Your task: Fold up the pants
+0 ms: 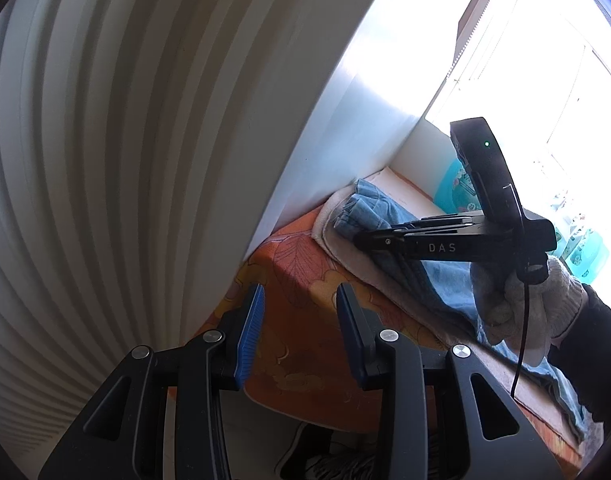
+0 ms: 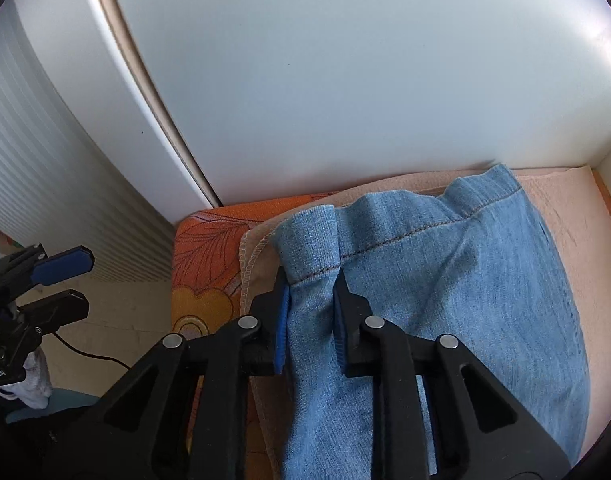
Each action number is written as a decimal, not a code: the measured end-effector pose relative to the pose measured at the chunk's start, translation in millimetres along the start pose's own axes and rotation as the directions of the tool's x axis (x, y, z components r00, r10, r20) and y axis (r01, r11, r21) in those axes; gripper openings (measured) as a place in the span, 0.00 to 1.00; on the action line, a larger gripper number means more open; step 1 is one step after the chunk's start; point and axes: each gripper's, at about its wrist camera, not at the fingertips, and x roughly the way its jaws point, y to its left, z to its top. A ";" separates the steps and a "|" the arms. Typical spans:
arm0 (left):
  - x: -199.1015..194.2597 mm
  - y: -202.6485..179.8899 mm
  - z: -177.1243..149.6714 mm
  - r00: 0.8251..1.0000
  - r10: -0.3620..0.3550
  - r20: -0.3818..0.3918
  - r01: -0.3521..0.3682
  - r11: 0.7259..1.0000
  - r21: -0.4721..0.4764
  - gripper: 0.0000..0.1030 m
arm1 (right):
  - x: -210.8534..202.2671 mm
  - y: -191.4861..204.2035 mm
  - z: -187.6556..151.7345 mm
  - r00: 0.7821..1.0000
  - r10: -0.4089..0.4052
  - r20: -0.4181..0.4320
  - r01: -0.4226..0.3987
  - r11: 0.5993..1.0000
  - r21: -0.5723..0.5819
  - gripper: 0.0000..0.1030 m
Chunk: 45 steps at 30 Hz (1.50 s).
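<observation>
Light blue denim pants (image 2: 445,280) lie on a beige cloth (image 2: 565,208) over an orange leaf-print cover (image 2: 205,248), against a white wall. My right gripper (image 2: 311,300) is shut on a fold of denim at the hem end of the pants. In the left wrist view the pants (image 1: 385,216) lie to the right, with the right gripper (image 1: 361,238) on them, held by a gloved hand (image 1: 517,304). My left gripper (image 1: 299,320) is open and empty, off the cover's left edge. It also shows at the left of the right wrist view (image 2: 61,284).
A ribbed white panel (image 1: 85,200) stands left of the cover. A white wall (image 2: 345,80) runs behind the pants. A bright window (image 1: 525,60) is at the right, with teal items (image 1: 453,188) below it. A shoe (image 1: 305,456) and black cable (image 2: 89,352) lie on the floor.
</observation>
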 end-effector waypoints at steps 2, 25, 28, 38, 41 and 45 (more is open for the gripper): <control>0.9 -0.9 1.0 1.000 -0.014 -0.004 0.014 1.000 -0.004 0.35 | -9.5 -11.1 -0.9 0.999 0.044 0.029 -0.046 0.998 0.051 0.15; 84.2 -172.0 0.7 0.896 -0.375 -0.237 0.434 0.850 0.297 0.35 | -171.2 -118.5 -209.2 0.957 -0.169 0.235 -0.056 0.688 0.723 0.14; 88.4 -208.3 -8.2 0.867 -0.402 -0.294 0.491 0.793 0.361 0.35 | -173.0 -121.6 -230.6 0.954 -0.184 0.238 -0.062 0.654 0.754 0.14; 103.4 -250.6 -28.0 0.847 -0.309 -0.432 0.506 0.716 0.481 0.35 | -189.2 -120.5 -285.9 0.968 -0.141 0.210 -0.083 0.608 0.790 0.19; 99.3 -247.7 -31.6 0.853 -0.282 -0.439 0.493 0.711 0.501 0.35 | -201.1 -132.6 -300.1 0.961 -0.162 0.223 -0.086 0.592 0.801 0.42; 86.7 -256.6 -31.7 0.850 -0.300 -0.434 0.504 0.704 0.501 0.35 | -211.0 -161.6 -308.7 0.954 -0.164 0.251 -0.114 0.575 0.810 0.54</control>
